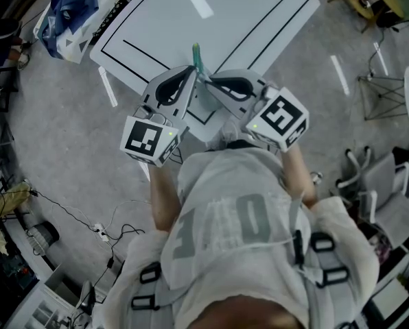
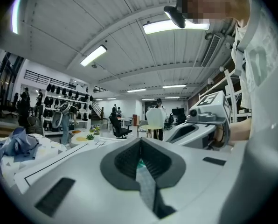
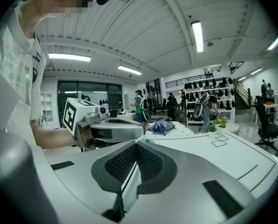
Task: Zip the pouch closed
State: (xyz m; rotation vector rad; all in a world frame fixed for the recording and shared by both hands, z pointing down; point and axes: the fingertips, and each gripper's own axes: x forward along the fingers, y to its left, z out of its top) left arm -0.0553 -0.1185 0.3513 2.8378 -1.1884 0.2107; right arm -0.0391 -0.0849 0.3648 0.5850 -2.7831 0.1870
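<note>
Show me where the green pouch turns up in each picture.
Head view: pouch at top centre, sticking up over the white table.
Left gripper view: its green edge low centre, between the shut jaws.
Right gripper view: its green tip at centre, above the jaws.
Shared landmark: the black-lined white table.

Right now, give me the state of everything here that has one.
left claw, shut on the teal pouch.
right claw, shut; what it pinches is unclear.
pouch, held upright above the table; zip not visible.

Ceiling strip lights [image 2: 176,26] bright, glaring; head view dim; fisheye edges warped, vignetted; left tongs [image 2: 140,146] soft.
</note>
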